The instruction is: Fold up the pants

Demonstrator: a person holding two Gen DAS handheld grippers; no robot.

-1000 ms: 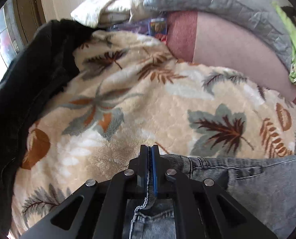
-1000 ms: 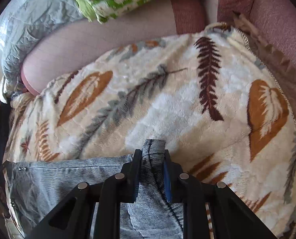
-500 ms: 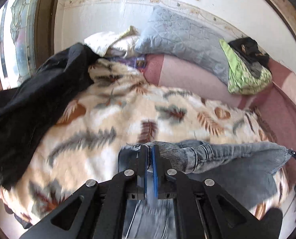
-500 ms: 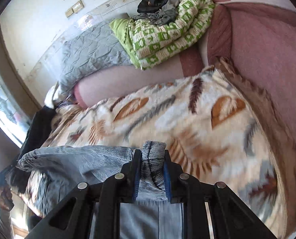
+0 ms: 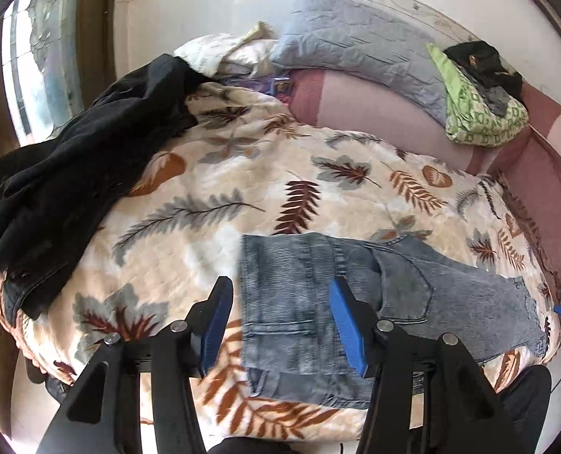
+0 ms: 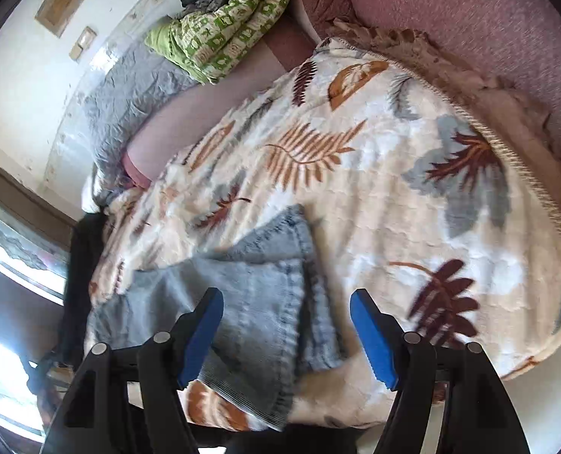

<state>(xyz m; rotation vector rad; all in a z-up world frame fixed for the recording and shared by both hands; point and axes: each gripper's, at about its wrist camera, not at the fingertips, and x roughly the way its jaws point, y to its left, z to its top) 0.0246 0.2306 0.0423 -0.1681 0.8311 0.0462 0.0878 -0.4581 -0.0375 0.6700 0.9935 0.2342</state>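
Grey-blue denim pants [image 5: 356, 302] lie folded on a cream blanket with leaf prints [image 5: 223, 196], near its front edge. My left gripper [image 5: 282, 325] is open and empty, raised above the waistband end of the pants. In the right wrist view the pants [image 6: 242, 295] lie with the leg hems folded over. My right gripper [image 6: 286, 336] is open and empty, held above that end of the pants. Neither gripper touches the cloth.
A black garment [image 5: 72, 174] is heaped on the blanket's left side. A grey pillow [image 5: 360, 49], a green patterned quilt [image 5: 477, 113] with dark clothes on it, and a pink sofa back [image 6: 469, 19] lie behind. A window [image 5: 34, 75] is at left.
Both grippers were shut on the pants, carried them up and over, then opened and let go. The pants now lie folded on the blanket and both grippers have pulled back above them.
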